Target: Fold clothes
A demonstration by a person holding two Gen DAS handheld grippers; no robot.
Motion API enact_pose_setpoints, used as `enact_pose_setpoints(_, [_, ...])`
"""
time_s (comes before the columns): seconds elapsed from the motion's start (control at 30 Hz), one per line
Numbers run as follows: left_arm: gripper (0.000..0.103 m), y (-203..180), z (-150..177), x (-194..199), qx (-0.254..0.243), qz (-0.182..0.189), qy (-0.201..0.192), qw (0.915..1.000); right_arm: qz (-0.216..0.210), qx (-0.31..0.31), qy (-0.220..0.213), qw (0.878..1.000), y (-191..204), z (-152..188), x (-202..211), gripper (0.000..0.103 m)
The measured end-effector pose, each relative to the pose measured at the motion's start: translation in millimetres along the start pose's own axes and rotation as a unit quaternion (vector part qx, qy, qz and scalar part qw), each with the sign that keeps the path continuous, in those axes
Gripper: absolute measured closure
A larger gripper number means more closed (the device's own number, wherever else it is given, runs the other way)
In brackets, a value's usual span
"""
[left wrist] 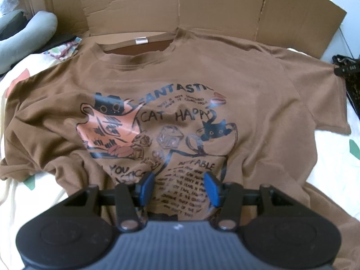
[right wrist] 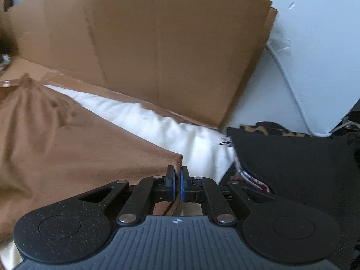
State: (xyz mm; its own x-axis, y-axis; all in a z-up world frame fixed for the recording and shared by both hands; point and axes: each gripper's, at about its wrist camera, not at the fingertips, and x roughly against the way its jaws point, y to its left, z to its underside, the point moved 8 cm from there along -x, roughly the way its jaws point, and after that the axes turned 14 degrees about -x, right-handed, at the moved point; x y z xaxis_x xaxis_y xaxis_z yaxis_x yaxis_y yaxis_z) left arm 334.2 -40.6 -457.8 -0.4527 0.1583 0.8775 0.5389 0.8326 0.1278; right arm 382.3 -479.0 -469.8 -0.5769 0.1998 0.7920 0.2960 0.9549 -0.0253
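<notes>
One brown T-shirt (left wrist: pixel 171 72) lies spread front-up on a pale printed bedsheet (left wrist: pixel 20 193), its collar toward a flattened cardboard sheet (left wrist: pixel 202 6). Its print shows cats (black ones, one sitting in a cup) and lettering. The left tool (left wrist: pixel 178 180) hangs over the lower part of the print with its blue pads apart and nothing between them. The right tool (right wrist: pixel 177 180) is clenched on the brown sleeve edge (right wrist: pixel 175 159), the cloth pinched between its pads. Dark fabric (right wrist: pixel 292 168) lies just beside it. A grey cushion (left wrist: pixel 29 27) rests at the far left.
</notes>
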Motion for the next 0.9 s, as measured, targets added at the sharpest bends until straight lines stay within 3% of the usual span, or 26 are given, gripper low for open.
enact_pose_setpoints(0.23, [0.050, 4.5, -1.3, 2.6, 0.004, 0.003, -0.005, 1.0000, 0.048, 0.027, 0.013, 0.998, 0.6, 4.3, -13.4, 0.100])
enact_pose_setpoints(0.33, [0.050, 6.0, -2.9, 5.0, 0.007, 0.003, -0.009, 0.9999, 0.054, 0.022, 0.010, 0.998, 2.5, 3.0, -10.9, 0.095])
enact_pose_setpoints(0.47, [0.050, 8.2, -8.0, 9.4, 0.008, 0.003, -0.017, 0.9998, 0.005, 0.017, -0.022, 1.000, 16.3, -4.4, 7.1, 0.056])
enact_pose_setpoints(0.5, [0.050, 9.4, -9.8, 10.7, 0.007, 0.001, -0.020, 0.9998, -0.012, 0.022, -0.035, 0.999, 21.9, -6.9, 12.1, 0.054])
enact_pose_setpoints(0.57, [0.050, 12.9, -14.9, 12.1, 0.009, -0.003, -0.025, 0.9996, -0.017, 0.031, -0.051, 0.998, 30.2, -14.3, 14.7, 0.053])
enact_pose_setpoints(0.73, [0.050, 19.5, -28.8, 7.4, 0.013, -0.006, -0.034, 0.9993, -0.093, 0.009, -0.042, 0.995, 57.3, -25.2, 1.2, 0.056])
enact_pose_setpoints(0.8, [0.050, 21.5, -31.2, 4.9, 0.016, -0.005, -0.035, 0.9992, -0.113, 0.009, -0.037, 0.993, 69.7, -29.5, -5.4, 0.066])
enact_pose_setpoints(0.9, [0.050, 24.4, -32.5, -0.5, 0.018, -0.006, -0.035, 0.9992, -0.138, 0.008, -0.032, 0.990, 89.0, -33.9, -14.1, 0.069])
